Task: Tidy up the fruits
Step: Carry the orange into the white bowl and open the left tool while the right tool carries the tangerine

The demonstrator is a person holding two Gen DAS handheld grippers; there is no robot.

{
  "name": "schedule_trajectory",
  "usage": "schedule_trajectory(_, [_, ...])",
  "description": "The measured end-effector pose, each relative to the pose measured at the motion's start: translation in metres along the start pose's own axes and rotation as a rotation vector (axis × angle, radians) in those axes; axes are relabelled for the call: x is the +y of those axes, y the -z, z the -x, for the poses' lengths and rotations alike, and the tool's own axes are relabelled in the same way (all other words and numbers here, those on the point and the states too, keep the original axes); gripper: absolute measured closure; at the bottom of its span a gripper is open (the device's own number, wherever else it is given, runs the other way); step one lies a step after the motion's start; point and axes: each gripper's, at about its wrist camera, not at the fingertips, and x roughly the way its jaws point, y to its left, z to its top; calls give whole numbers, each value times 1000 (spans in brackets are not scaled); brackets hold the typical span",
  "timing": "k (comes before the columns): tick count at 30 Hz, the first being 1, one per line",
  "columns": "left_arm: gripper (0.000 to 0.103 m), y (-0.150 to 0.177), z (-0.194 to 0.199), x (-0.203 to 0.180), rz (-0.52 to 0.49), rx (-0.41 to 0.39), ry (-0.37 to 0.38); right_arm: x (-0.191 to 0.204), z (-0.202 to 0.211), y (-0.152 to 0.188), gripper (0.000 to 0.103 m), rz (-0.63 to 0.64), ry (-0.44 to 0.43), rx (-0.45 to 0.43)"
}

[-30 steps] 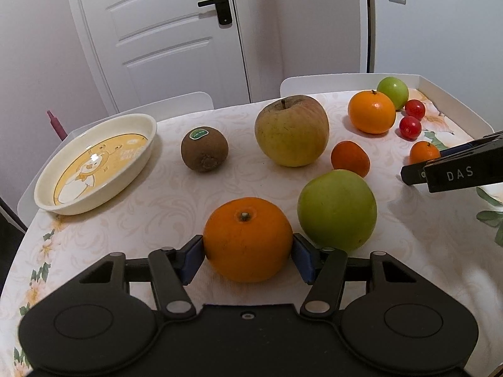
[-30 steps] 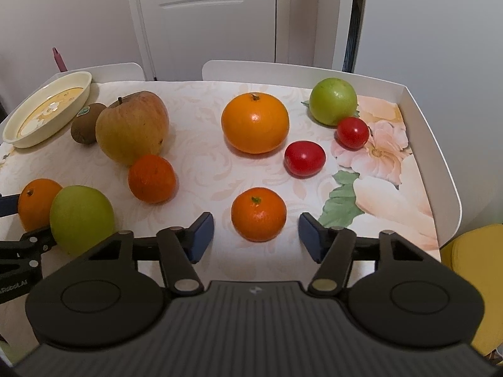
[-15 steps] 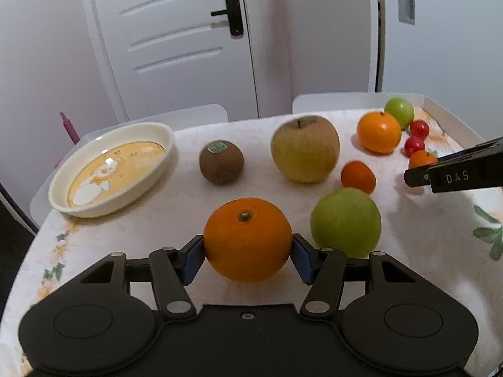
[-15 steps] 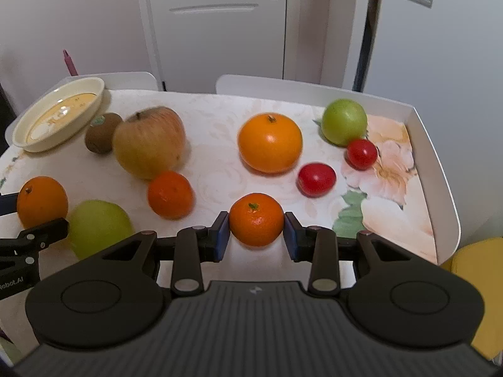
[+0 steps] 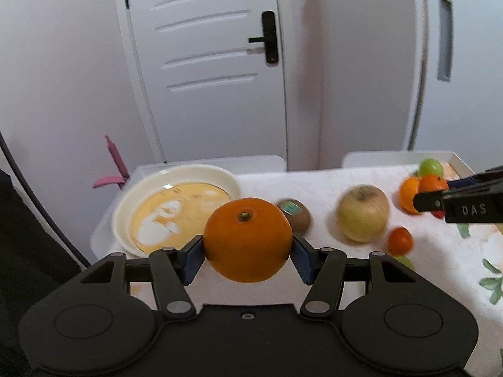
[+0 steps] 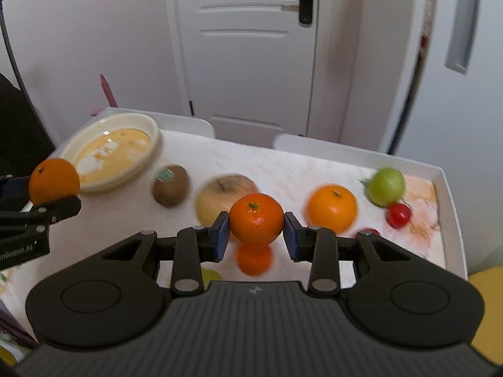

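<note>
Carry step. Left gripper (image 5: 248, 253) fingers clamp the large orange (image 5: 248, 239), lower centre; right gripper (image 6: 256, 234) fingers clamp the mandarin (image 6: 256, 219), both off the worktop (image 6: 283, 169). Next: probably release into dish (image 5: 220, 174), upper left.

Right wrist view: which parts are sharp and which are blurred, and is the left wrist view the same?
Right wrist view: the held mandarin and the right gripper are sharp; the kiwi, apple and tabletop fruit smear with motion blur. Left wrist view: the same, a crisp orange, a soft apple, and glare on the oval dish.
</note>
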Motion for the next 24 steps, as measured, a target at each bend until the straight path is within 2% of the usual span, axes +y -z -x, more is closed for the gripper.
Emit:
schedule_trajectory(11, [40,-49,-33,89,-33,-4,26,73,-30,-54,52,-57,-4,-9])
schedule_trajectory(17, [40,-66,-74,126,-75,-8,53,104,-66,-74,52,-86,8,1])
schedule_trajectory(24, [40,-71,-127,146,-108,25,98,123,-103,-87,52,-106,31,20])
